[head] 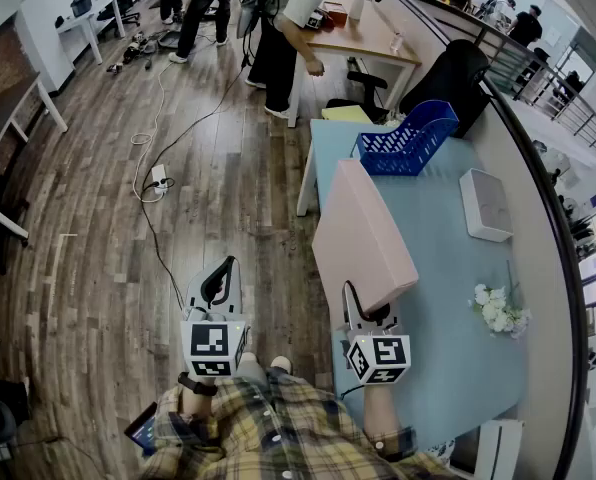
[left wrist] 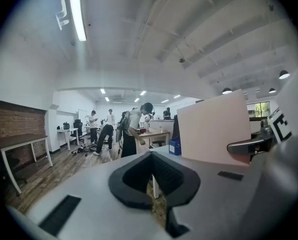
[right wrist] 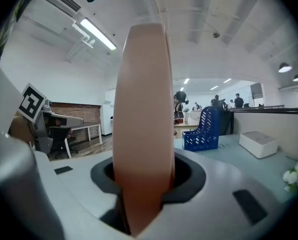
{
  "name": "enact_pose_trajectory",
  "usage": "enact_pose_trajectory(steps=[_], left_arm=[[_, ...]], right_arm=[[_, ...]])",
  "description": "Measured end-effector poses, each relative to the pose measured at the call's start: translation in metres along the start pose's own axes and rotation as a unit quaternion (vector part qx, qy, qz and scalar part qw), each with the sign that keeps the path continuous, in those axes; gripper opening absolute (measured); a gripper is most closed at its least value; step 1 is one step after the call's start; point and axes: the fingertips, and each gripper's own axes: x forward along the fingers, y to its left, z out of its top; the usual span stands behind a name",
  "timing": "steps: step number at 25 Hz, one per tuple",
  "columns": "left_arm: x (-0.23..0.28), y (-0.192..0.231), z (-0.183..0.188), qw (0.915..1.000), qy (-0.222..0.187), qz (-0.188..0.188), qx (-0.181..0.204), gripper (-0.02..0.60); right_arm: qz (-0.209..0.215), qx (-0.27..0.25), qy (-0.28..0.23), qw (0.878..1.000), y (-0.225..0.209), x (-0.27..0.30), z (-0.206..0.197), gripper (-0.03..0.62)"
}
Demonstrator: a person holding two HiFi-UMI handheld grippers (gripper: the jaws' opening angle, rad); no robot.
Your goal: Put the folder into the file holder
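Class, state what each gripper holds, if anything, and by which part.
Right gripper clamps the flat pink folder by its near end; left gripper holds nothing.

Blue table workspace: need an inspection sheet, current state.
Surface: light blue table, mostly bare.
Job's things: pink folder held over the table's left edge; blue file holder at the far end, looks empty.
Clutter: white box and flower bunch near the right edge.
Grippers: right gripper shut on the folder; left gripper shut, empty, over the floor.
Cables: cable and power strip on the wooden floor.
Surroundings: people at a desk beyond the table.
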Motion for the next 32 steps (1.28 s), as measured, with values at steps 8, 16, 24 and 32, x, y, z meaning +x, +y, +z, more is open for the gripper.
enact_pose_trajectory(steps=[8, 16, 24, 32], left_arm=[[0.010, 0.000, -0.008, 0.9999, 0.012, 0.000, 0.002, -0.009], [0.071, 0.033, -0.005, 0.9998, 0.010, -0.018, -0.006, -0.009], [0.160, 0.088, 0.028, 0.9990, -0.005, -0.045, 0.004, -0.009], [0.221, 0.141, 0.042, 0.9970, -0.009, -0.075, 0.019, -0.009]], right_arm=[[0.011, 0.010, 0.001, 1.000, -0.001, 0.012, 0.000, 0.163], [-0.004, 0.006, 0.005, 1.000, -0.008, 0.071, 0.011, 0.163], [-0.031, 0.004, -0.010, 0.999, -0.017, 0.166, 0.049, 0.163], [-0.052, 0.011, -0.008, 0.999, -0.002, 0.238, 0.060, 0.163]])
